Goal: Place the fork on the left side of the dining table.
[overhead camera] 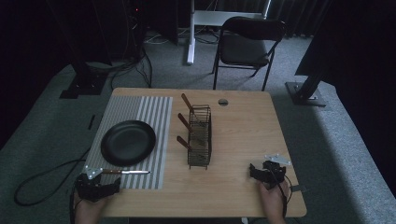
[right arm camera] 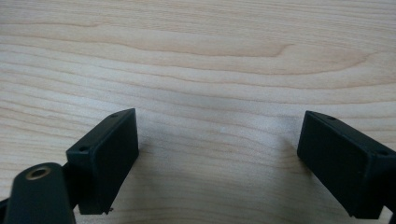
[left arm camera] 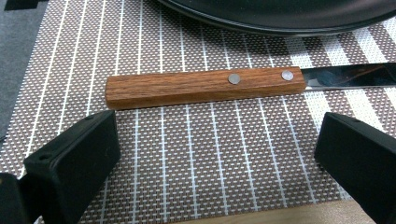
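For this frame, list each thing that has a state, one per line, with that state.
Left tongs: open, empty, just short of the knife handle.
Right tongs: open, empty, over bare table.
Knife: lying flat on the striped placemat.
Plate: empty, on the placemat.
Wire rack: upright, holding three wooden-handled utensils.

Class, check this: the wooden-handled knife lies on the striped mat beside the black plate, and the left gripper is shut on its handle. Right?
Not quite. The left gripper is open, its jaws short of the knife; the left gripper view shows it. The mat and plate are as stated.
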`<state>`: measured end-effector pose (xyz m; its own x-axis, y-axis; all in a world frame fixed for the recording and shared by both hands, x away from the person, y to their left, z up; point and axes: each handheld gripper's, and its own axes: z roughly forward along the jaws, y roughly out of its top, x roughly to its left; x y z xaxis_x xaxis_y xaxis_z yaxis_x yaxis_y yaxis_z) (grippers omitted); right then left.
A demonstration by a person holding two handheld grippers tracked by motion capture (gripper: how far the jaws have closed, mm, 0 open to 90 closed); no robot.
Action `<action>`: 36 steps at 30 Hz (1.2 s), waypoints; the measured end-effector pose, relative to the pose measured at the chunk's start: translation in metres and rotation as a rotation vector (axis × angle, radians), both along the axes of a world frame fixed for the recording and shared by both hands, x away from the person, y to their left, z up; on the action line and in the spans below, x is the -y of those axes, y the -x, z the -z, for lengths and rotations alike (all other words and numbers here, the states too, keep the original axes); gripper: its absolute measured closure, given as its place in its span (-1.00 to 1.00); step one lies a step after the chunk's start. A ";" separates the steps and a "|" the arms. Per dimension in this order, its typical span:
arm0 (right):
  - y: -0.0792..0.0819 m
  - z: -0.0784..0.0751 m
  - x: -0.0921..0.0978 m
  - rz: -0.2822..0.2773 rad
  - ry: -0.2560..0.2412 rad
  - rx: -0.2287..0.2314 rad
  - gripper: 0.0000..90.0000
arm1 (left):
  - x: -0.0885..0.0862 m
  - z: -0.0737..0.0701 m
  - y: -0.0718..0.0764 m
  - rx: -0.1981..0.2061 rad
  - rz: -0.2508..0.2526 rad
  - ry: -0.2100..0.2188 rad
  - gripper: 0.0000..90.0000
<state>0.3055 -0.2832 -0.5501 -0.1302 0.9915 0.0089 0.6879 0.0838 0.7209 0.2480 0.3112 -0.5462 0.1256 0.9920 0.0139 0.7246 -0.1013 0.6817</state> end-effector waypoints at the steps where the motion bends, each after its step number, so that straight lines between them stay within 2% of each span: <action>1: 0.000 0.000 0.000 0.000 0.000 0.000 -0.73 | 0.000 0.000 0.000 0.000 0.000 0.000 -1.00; 23: 0.000 0.000 0.000 0.001 -0.001 0.000 -0.73 | 0.000 -0.001 -0.001 -0.007 0.002 -0.001 -0.99; 25: 0.000 0.000 0.000 0.000 -0.001 0.000 -0.73 | -0.002 -0.002 0.001 -0.006 -0.005 0.006 -0.92; 30: 0.000 0.000 0.000 0.001 -0.001 0.000 -0.73 | -0.004 -0.006 0.004 -0.013 -0.010 0.053 -0.92; 34: 0.000 0.000 0.000 0.001 -0.001 0.000 -0.73 | 0.000 -0.009 0.006 -0.016 0.001 0.008 -0.92; 36: 0.000 0.000 0.000 0.001 -0.001 0.000 -0.73 | 0.003 -0.011 0.007 -0.013 0.011 0.007 -0.92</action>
<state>0.3053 -0.2831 -0.5502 -0.1293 0.9916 0.0100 0.6882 0.0825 0.7208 0.2411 0.3080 -0.5354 0.1363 0.9907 0.0049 0.7324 -0.1041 0.6729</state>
